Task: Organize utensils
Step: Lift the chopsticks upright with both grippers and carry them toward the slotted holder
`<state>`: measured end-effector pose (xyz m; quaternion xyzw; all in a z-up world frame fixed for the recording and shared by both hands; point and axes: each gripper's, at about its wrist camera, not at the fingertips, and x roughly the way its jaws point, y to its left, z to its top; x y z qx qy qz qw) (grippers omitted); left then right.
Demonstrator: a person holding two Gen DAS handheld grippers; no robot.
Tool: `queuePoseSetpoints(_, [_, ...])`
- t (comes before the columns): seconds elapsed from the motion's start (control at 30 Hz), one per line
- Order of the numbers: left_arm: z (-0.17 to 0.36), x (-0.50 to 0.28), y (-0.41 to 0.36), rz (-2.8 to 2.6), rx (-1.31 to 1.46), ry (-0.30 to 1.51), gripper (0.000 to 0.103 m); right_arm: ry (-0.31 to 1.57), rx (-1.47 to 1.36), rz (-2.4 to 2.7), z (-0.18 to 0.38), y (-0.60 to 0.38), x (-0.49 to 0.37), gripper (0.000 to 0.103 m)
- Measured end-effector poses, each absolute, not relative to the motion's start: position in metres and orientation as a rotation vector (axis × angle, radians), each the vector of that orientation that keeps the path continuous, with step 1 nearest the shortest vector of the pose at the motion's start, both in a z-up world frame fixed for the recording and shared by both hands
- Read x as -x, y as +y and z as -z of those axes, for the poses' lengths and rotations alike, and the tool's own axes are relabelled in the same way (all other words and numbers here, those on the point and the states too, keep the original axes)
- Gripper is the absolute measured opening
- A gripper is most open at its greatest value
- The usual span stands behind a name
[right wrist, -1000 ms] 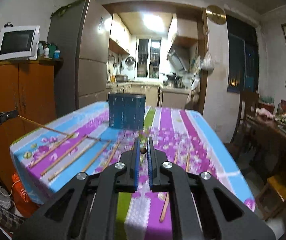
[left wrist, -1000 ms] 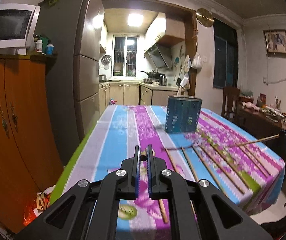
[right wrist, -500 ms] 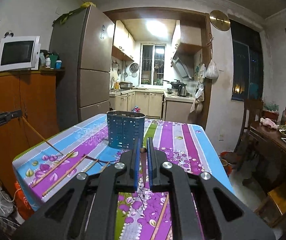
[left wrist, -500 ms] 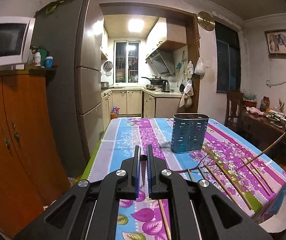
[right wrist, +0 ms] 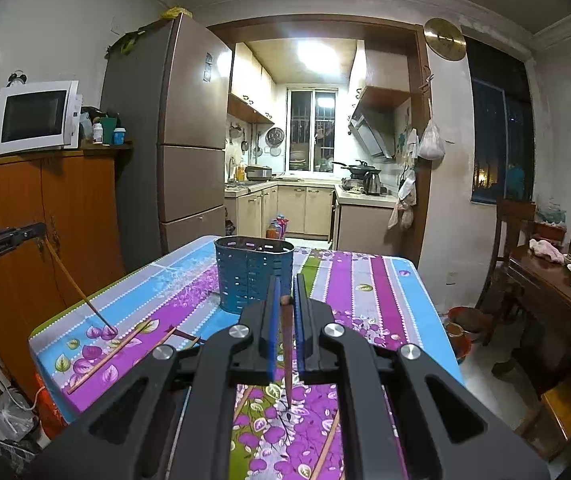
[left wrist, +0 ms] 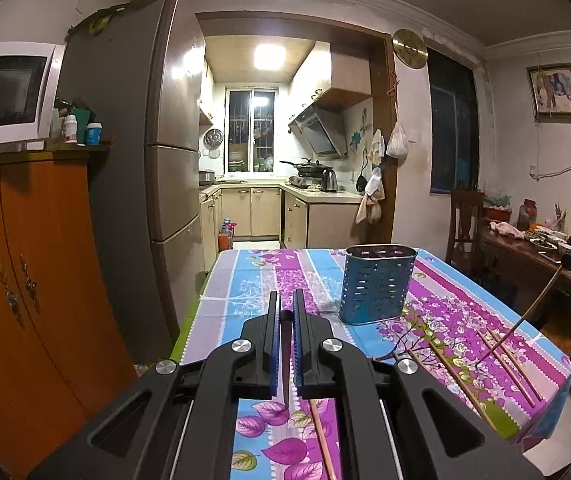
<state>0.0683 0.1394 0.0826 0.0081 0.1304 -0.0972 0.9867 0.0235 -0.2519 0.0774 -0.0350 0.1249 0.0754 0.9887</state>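
While each tool clenches one chopstick, the left tool holds its chopstick hanging tip-down, as does the right tool with its chopstick. Beyond stands the blue holder, seemingly empty; loose chopsticks lie on the worktop.

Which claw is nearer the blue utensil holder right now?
Right, narrowly. The right claw has the blue utensil holder straight ahead beyond its tips; the left claw has it ahead, off to its right.
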Motion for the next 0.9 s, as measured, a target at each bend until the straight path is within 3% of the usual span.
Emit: queuePoseSetpoints(0.9, [-0.121, -0.117, 0.104, 0.331, -0.029, 0.232, 0.007, 0.249, 0.083, -0.213, -0.106, -0.245, -0.076, 0.005])
